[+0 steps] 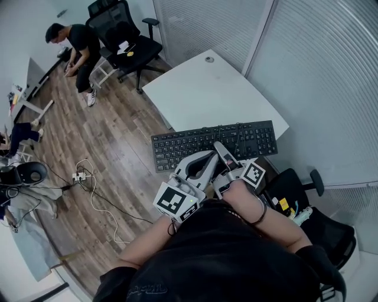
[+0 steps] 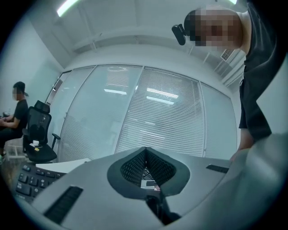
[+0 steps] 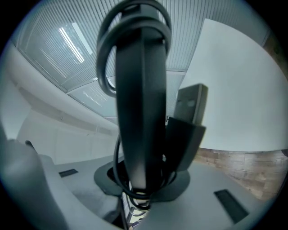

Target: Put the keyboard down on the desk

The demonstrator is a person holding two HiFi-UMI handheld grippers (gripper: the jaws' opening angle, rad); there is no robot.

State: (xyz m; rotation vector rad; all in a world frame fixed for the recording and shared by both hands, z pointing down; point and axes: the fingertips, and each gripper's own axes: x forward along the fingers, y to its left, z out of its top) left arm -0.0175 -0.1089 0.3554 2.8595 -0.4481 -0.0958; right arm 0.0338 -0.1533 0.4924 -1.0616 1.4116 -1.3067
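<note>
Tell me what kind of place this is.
Most likely an office: a white desk, black swivel chairs and glass partition walls with blinds. The keyboard fits too.

The floor [image 1: 118, 141] is of brown wood planks. Behind the white counter [image 1: 201, 88] stand glass walls [image 1: 319, 71] with closed blinds. At the far side a person [image 1: 80, 47] sits beside a black office chair [image 1: 125, 35]. A power strip [image 1: 77, 176] with cables lies on the floor. A light strip [image 2: 67, 6] shines on the ceiling.
</note>
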